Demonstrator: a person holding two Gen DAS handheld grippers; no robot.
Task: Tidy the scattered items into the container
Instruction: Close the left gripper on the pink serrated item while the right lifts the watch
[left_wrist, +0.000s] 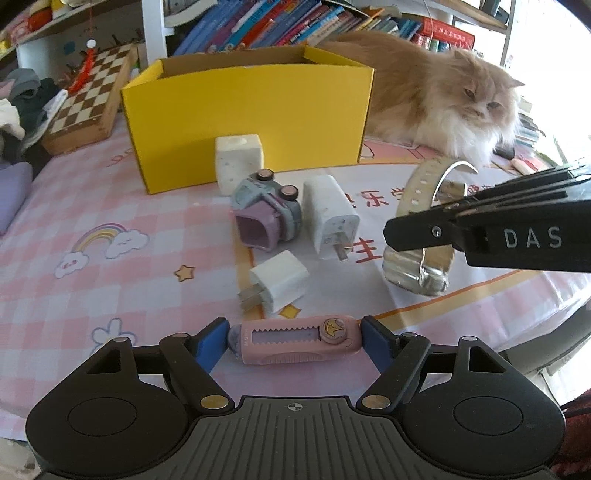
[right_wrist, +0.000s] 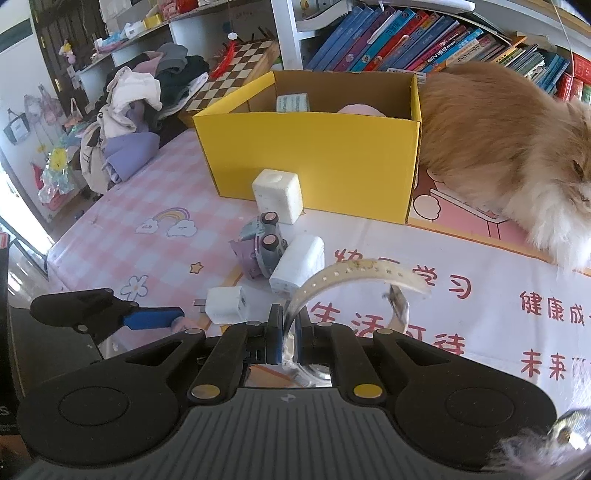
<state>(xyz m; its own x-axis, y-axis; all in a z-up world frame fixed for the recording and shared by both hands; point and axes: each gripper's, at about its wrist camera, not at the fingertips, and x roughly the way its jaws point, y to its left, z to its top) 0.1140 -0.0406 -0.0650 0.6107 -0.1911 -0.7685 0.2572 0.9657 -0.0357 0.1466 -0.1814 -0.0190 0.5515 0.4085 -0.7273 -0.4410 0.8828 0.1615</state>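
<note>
My left gripper (left_wrist: 293, 338) is shut on a pink retractable eraser (left_wrist: 295, 345) that lies crosswise on the table; a blue pad presses on each of its ends. My right gripper (right_wrist: 289, 332) is shut on the pale strap of a wristwatch (right_wrist: 354, 267). The watch's silver case (left_wrist: 417, 275) rests on the cloth. The yellow box (left_wrist: 251, 110) stands open behind them, with a small labelled carton (right_wrist: 291, 101) and something pink inside. In front of it lie a white cube (left_wrist: 240, 162), a toy car (left_wrist: 266, 214) on its side, a large white charger (left_wrist: 332, 218) and a small charger (left_wrist: 277, 284).
A fluffy orange cat (left_wrist: 443, 96) lies against the box's right side, facing the watch. A chessboard (left_wrist: 92, 96) and a pile of clothes (right_wrist: 140, 110) sit at the left. Bookshelves (right_wrist: 406, 33) run along the back. The table's edge curves at the right.
</note>
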